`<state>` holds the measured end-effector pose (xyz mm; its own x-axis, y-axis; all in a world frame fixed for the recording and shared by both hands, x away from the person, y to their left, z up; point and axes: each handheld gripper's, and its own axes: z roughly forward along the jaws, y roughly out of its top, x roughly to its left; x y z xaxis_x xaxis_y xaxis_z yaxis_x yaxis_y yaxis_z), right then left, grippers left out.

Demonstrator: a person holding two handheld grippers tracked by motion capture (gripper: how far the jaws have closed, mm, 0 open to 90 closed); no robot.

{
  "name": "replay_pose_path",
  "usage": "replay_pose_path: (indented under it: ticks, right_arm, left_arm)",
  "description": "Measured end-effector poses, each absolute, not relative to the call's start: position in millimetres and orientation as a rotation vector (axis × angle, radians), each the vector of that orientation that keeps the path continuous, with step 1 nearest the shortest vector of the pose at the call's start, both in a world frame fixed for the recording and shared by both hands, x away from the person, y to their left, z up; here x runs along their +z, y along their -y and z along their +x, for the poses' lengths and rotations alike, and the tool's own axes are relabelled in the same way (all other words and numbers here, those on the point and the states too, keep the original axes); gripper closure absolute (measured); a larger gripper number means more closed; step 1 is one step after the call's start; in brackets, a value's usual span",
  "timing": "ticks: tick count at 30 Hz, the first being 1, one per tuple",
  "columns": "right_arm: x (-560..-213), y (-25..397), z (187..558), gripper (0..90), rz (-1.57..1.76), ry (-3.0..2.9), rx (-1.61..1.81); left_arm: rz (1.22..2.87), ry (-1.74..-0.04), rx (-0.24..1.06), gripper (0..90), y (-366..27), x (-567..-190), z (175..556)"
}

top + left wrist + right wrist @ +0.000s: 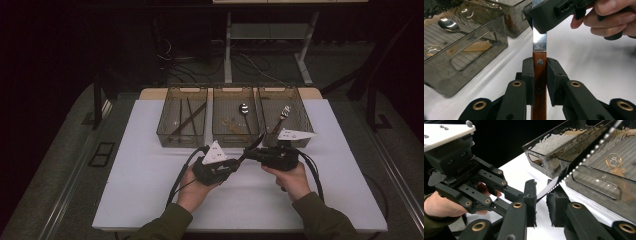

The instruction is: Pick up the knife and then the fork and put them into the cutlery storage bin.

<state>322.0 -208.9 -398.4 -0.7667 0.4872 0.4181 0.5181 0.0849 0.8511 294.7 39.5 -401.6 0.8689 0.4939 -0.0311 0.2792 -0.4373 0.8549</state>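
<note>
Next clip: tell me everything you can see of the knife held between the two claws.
The knife has a reddish-brown wooden handle with metal rivets and a shiny steel blade whose edge looks serrated in the right gripper view. It is held off the white table, in front of the smoky plastic bins. The left claw is shut on the handle. The blade runs on between the jaws of the right claw, which stand slightly apart around it; whether they touch it is unclear.

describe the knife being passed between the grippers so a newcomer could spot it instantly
On the white table, just in front of the middle bin of three smoky bins, two hand-held grippers meet. Between them is the knife: the left hand-held gripper clamps its riveted reddish wooden handle, and the serrated steel blade runs to the right hand-held gripper. It's the only utensil outside the bins.
</note>
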Motion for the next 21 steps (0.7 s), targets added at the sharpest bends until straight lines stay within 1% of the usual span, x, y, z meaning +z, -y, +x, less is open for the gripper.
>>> replay_pose_path:
  ticks: [9,13,17,21]
  right_arm:
    - [-392.7,199.2,322.9,88.9,-0.986,2.304,-1.822]
    - [-391.8,194.6,322.8,89.2,-0.973,2.333,-1.810]
    - [-388.7,198.0,323.3,89.1,-0.982,2.355,-1.810]
    - [-384.1,205.0,324.2,89.2,-0.999,2.401,-1.803]
  left_arm:
    - [2.058,-0.577,0.266,76.4,-39.4,-405.5,297.1]
    - [2.053,-0.588,0.246,75.0,-41.7,-407.6,298.4]
    - [2.053,-0.578,0.236,69.1,-45.1,-407.7,298.3]
    - [2.056,-0.542,0.231,60.7,-48.2,-410.0,296.2]
